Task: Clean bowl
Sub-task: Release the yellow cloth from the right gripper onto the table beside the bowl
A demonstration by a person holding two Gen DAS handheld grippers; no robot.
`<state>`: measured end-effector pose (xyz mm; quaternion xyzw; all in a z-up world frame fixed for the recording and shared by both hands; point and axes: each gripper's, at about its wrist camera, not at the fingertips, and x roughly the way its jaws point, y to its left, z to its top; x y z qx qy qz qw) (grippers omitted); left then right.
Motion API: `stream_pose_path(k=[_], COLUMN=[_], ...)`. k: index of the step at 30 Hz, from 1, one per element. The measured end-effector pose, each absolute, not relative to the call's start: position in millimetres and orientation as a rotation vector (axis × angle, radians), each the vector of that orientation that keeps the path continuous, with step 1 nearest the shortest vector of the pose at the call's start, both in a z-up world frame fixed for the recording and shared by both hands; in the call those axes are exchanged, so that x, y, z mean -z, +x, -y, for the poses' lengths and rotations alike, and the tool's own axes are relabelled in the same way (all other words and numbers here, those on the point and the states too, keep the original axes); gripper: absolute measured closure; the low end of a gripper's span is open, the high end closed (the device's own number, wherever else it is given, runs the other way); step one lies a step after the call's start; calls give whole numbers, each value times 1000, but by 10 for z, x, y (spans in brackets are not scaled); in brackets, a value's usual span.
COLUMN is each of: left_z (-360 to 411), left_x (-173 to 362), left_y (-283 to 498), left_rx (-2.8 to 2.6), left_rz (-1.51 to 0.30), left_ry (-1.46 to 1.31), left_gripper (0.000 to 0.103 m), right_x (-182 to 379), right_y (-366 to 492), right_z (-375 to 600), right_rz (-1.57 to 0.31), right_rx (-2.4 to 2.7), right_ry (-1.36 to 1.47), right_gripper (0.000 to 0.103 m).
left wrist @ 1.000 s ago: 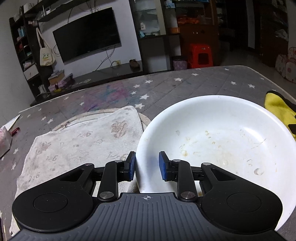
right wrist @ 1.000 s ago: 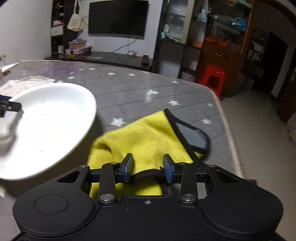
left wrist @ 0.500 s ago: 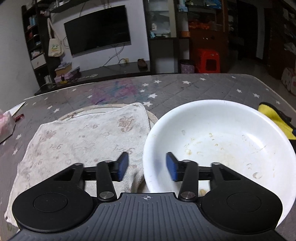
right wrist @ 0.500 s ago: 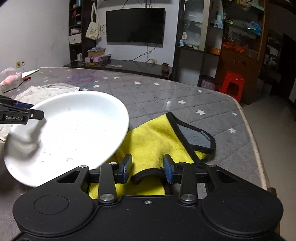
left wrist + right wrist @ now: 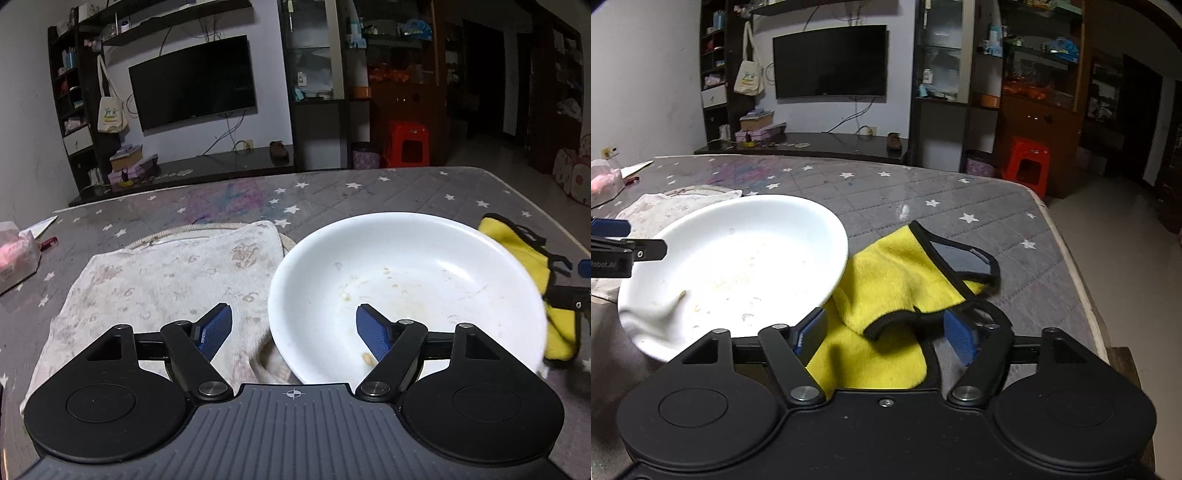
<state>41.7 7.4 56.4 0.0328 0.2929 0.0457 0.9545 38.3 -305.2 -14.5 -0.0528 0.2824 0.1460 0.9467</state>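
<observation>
A white bowl (image 5: 406,280) with bits of food stuck inside lies on the grey star-patterned table (image 5: 332,188). Its left rim overlaps a stained white towel (image 5: 166,280). My left gripper (image 5: 294,329) is open wide, with one finger outside the near rim and the other over the bowl's inside, touching nothing. In the right wrist view the bowl (image 5: 738,258) covers an edge of the yellow cloth (image 5: 897,273). My right gripper (image 5: 884,336) stands open with the cloth's black-edged fold lying between its fingers. The yellow cloth (image 5: 524,247) also peeks out right of the bowl.
A pink tissue pack (image 5: 14,258) and a red pen sit at the table's left. A round woven mat (image 5: 184,230) lies under the towel. The table's right edge (image 5: 1071,258) drops to the floor, with a red stool (image 5: 1027,162) beyond.
My left gripper has opened and let go of the bowl's rim. The right gripper has opened off the yellow cloth's black loop. Both grippers have pulled back slightly.
</observation>
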Motion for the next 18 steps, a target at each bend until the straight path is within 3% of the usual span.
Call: stream_pose_path(k=[18], left_z=[114], left_x=[-544], left_y=[-141], left_rx=[-102], left_rz=[-600], left_ry=[32], left_gripper=[19], right_x=[249], right_y=[-140], right_z=[2991], right_rz=[-541], right_rx=[-269], right_ry=[-63], right_gripper=[15])
